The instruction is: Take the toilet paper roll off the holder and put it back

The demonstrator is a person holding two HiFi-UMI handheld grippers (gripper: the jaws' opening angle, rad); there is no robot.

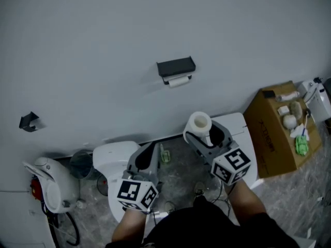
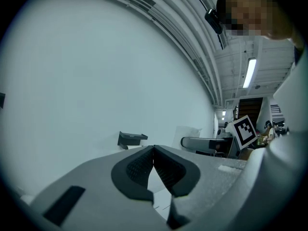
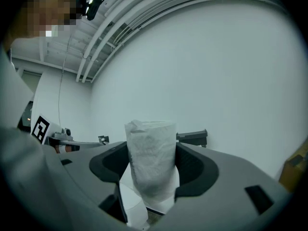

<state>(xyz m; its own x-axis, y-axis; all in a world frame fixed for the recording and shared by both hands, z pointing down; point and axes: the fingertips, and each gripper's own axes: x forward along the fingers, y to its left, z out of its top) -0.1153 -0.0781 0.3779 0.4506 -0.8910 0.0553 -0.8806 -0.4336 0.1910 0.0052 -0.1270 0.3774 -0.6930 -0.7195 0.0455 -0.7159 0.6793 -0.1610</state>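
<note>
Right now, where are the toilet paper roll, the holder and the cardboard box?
toilet paper roll (image 1: 199,123), head view, top end.
holder (image 1: 176,66), head view, black cover.
cardboard box (image 1: 269,138), head view, side wall.

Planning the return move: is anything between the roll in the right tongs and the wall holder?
Nothing visible does: only open space in front of the wall separates the toilet paper roll from the holder.

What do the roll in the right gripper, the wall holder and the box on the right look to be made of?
The roll looks like soft white tissue paper: matte, wrinkled, wound layers. The holder is dark, matte and flat-edged; it could be metal or plastic, the look leaves that open. The box looks like brown cardboard: dull, with sharp folded edges.
</note>
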